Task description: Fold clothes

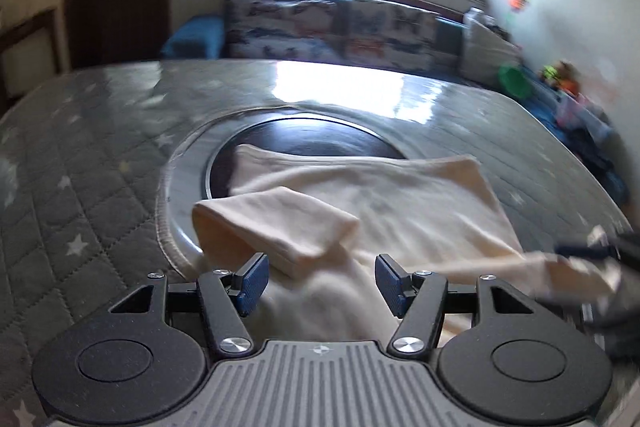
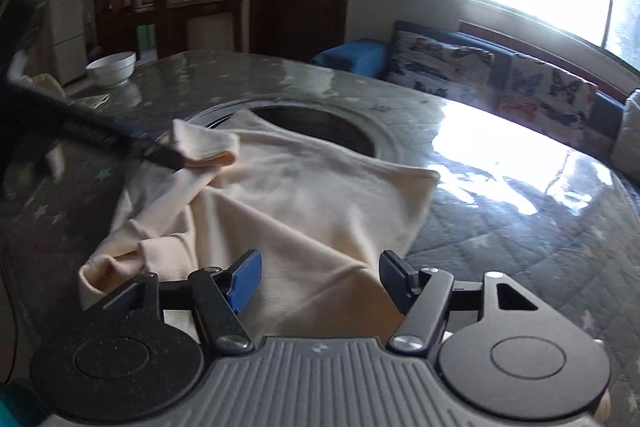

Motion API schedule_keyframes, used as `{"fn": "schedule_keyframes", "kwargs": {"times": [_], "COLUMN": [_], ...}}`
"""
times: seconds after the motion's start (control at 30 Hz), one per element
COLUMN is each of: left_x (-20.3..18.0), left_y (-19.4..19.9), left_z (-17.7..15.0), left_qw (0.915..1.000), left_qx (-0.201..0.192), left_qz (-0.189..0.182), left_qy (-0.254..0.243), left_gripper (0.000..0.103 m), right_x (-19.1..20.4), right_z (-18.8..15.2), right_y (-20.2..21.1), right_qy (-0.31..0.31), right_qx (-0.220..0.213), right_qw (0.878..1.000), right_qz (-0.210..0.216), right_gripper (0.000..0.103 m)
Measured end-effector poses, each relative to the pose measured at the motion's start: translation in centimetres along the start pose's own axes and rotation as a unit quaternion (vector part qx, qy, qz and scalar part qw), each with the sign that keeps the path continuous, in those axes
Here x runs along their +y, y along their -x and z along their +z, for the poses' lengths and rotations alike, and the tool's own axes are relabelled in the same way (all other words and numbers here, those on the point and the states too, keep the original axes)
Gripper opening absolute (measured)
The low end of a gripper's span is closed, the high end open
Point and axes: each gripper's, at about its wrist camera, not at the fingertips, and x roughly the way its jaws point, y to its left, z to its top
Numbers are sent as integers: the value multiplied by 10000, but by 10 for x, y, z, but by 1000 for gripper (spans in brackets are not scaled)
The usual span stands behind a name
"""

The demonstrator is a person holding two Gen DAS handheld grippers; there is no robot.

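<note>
A dark, glossy round inset point(image 1: 312, 137) with a pale metal ring sits in the middle of the table point(image 1: 80, 187), whose grey quilted cover, stitched in diamonds and dotted with stars, lies under a shiny clear sheet. The cream garment point(image 1: 400, 203), soft knit and loosely creased, lies half over the near rim of the inset and spreads from there toward both cameras. One sleeve point(image 1: 276, 227) is doubled back into a flat rounded flap just on the near side of the inset. The left gripper point(image 1: 322, 283) hangs over the cloth short of that flap, its ribbed blue pads point(image 1: 252, 281) standing well apart with nothing pinched. The right gripper point(image 2: 320, 283) is likewise spread wide above the garment's near hem, gripping nothing. A white ceramic bowl point(image 2: 112, 67) stands beyond the inset, to its far left
</note>
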Motion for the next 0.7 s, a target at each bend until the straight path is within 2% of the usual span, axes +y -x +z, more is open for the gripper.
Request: {"fn": "schedule_keyframes", "kwargs": {"times": [0.17, 0.2, 0.23, 0.3, 0.33, 0.47, 0.63, 0.7], "left_x": [16, 20, 23, 30, 33, 44, 79, 94], "left_y": [-29, -32, -36, -35, -33, -6, 46, 69], "left_z": [8, 9, 9, 8, 8, 4, 3, 2], "left_qw": [9980, 9975, 9969, 9963, 9961, 9971, 9961, 9956], "left_qx": [246, 271, 294, 284, 268, 46, -235, -369], "left_qz": [192, 191, 188, 110, 60, 37, 24, 135], "left_qy": [548, 625, 699, 799, 838, 763, 848, 847], "left_gripper": [60, 51, 36, 21, 18, 14, 13, 13], "right_x": [11, 12, 14, 15, 15, 16, 18, 19], "right_z": [-3, -4, -4, -5, -6, -7, -7, -7], "right_y": [-7, -8, -9, -10, -12, -15, -16, -17], "right_qy": [141, 187, 221, 257, 262, 292, 377, 392], "right_qx": [107, 123, 137, 175, 198, 280, 310, 314], "right_qw": [9997, 9996, 9995, 9994, 9994, 9991, 9988, 9987], "right_qz": [156, 160, 155, 145, 136, 115, 101, 98], "right_gripper": [69, 70, 72, 72, 72, 73, 75, 75]}}
